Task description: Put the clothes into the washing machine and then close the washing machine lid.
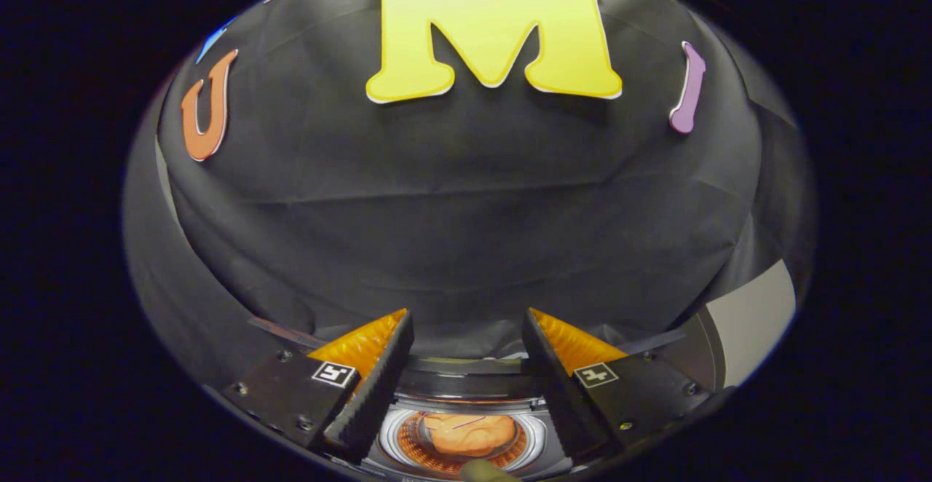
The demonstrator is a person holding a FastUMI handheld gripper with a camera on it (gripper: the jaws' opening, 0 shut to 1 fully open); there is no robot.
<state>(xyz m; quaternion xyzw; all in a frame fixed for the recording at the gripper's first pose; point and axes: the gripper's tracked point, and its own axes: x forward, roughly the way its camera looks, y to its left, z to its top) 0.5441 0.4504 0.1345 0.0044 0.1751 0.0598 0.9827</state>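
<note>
Fingers are spread apart with nothing held, low in the frame. Down at bottom center, between them, the washer drum sits open with the orange clothes already bunched inside. So loading looks done, I'd say. Lid closing is what's left. Can't really make out the lid itself from here, maybe that dark band above the drum.
</note>
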